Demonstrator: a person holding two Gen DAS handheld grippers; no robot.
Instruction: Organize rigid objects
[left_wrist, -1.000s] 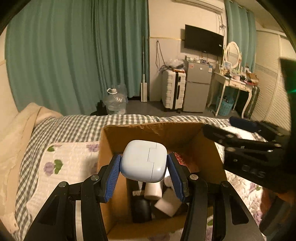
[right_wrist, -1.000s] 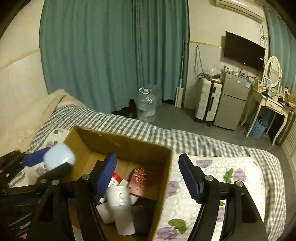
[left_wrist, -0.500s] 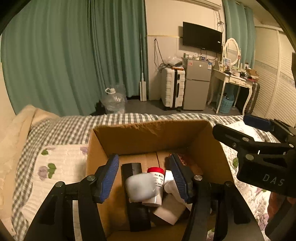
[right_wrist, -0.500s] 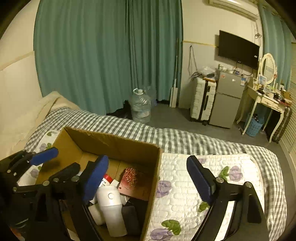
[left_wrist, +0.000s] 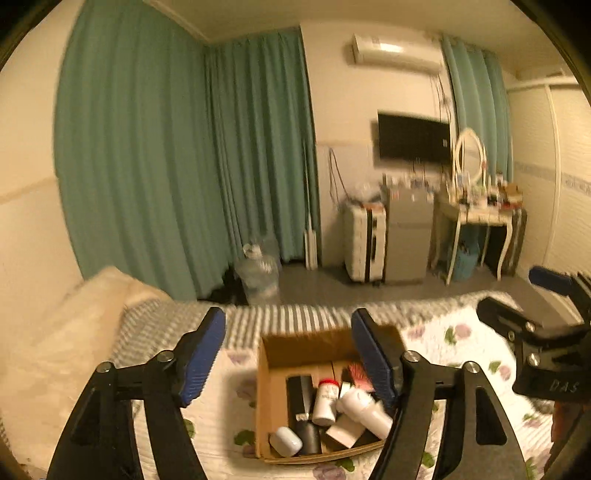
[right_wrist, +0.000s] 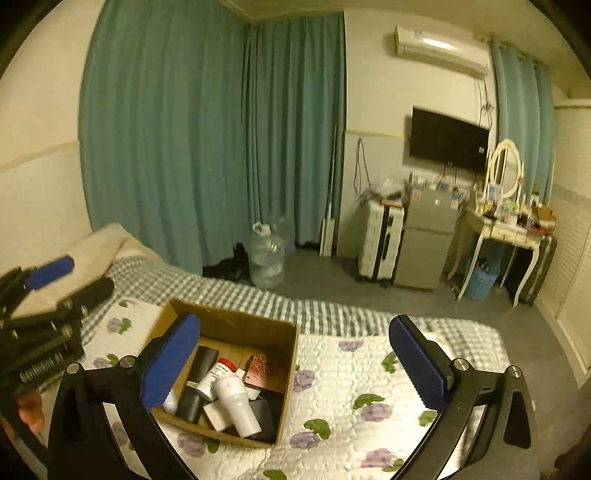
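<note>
Both the left tongs (left_wrist: 288, 354) and right tongs (right_wrist: 295, 362) are opening empty above the cardboard box (left_wrist: 269, 424), the small white case (left_wrist: 285, 440) now lying inside below them, so that item is stowed.

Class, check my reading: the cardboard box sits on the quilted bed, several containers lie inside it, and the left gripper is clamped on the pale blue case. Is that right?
Not quite. In the left wrist view the left gripper holds nothing, its jaws opening; the pale blue case lies inside the cardboard box. The rest stands.

The checked blanket (left_wrist: 295, 314) beyond the left hand-held gripper (left_wrist: 288, 354) is smeared by motion. Small items on the dressing table (right_wrist: 509, 229) cannot be identified, possibly cosmetics.
</note>
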